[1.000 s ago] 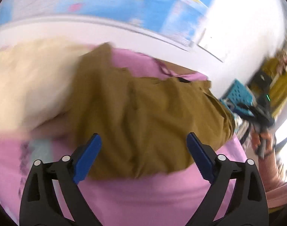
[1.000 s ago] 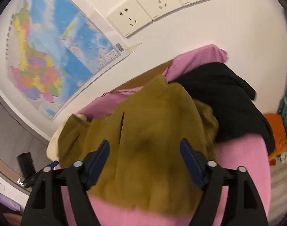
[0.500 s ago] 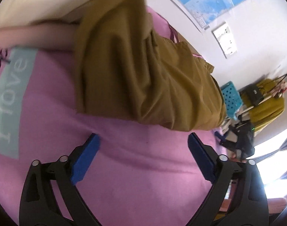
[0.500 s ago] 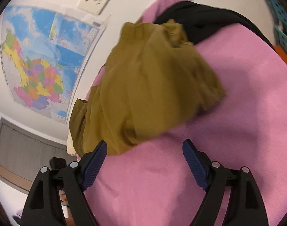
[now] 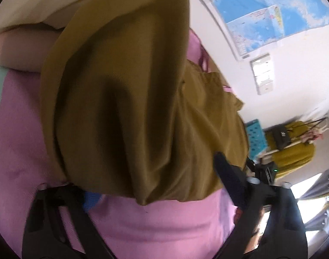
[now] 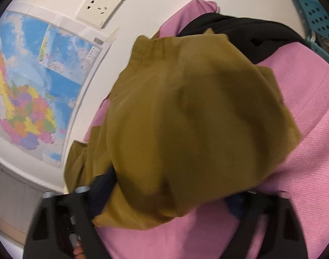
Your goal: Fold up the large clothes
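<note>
An olive-brown garment [image 5: 130, 99] lies bunched on the pink bed cover [image 5: 160, 222]. My left gripper [image 5: 158, 192] is open, its jaws wide apart with the garment's near edge lying between and over them; the left blue pad is mostly hidden under cloth. In the right wrist view the same garment [image 6: 186, 116] fills the middle. My right gripper [image 6: 168, 202] is open too, its fingers on either side of the garment's near fold, partly covered by it. The pink cover shows there as well [image 6: 298, 142].
A black garment [image 6: 246, 34] lies at the far edge by the wall. A cream pillow [image 5: 35, 2] is at the bed's head. A wall map [image 6: 30, 82], sockets [image 6: 102, 10], a blue basket [image 5: 256, 138] and a clothes rack [image 5: 294, 149] stand around.
Both grippers have pushed forward to the olive garment: half a second ago its edge lay ahead of the open jaws, now the cloth sits between them and covers the pads.
</note>
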### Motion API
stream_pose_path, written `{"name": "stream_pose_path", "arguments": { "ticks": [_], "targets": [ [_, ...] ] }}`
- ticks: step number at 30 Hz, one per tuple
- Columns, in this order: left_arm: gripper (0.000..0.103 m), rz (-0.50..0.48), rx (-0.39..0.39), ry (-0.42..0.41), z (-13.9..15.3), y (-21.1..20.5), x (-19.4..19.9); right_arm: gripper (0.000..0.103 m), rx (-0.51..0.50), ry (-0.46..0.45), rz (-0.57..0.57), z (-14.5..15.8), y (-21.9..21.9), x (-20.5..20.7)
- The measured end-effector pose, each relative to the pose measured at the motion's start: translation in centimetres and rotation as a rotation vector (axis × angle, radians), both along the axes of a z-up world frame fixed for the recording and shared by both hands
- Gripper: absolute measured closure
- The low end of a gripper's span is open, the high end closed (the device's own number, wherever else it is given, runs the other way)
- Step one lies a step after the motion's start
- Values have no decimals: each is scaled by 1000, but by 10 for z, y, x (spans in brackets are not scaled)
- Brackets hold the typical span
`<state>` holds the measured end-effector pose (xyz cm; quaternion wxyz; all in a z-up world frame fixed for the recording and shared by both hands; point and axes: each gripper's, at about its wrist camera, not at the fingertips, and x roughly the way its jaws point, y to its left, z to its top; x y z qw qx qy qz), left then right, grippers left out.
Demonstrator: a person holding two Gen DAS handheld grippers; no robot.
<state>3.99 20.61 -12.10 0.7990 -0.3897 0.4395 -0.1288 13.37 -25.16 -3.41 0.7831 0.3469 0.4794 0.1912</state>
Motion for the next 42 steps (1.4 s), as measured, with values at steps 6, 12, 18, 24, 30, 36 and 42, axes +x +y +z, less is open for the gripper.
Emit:
{"name": "stream_pose_path", "arguments": {
  "ticks": [6,12,18,24,30,36,42],
  "targets": [
    [74,1,51,-45,25,-3,-9,86,53,-105,64,21,6,-3],
    [77,-32,85,-230,92,-12,-42,88,81,-319,141,99,-6,-41],
    [75,-198,121,-302,101,-30,-116,87,42,-329,268,110,-29,-112],
    [68,-303,159,-88,35,-50,-143,68,-102,19,291,28,-38,-133],
    [56,-325,312,-266,88,-50,-176,34,-198,-2,365,53,-57,-154],
    [11,-285,406,-495,153,-53,-193,29,-267,-228,535,125,-68,-197],
    [6,-204,585,-402,151,-52,-130,8,-327,-417,442,145,-26,-162]
  ]
}}
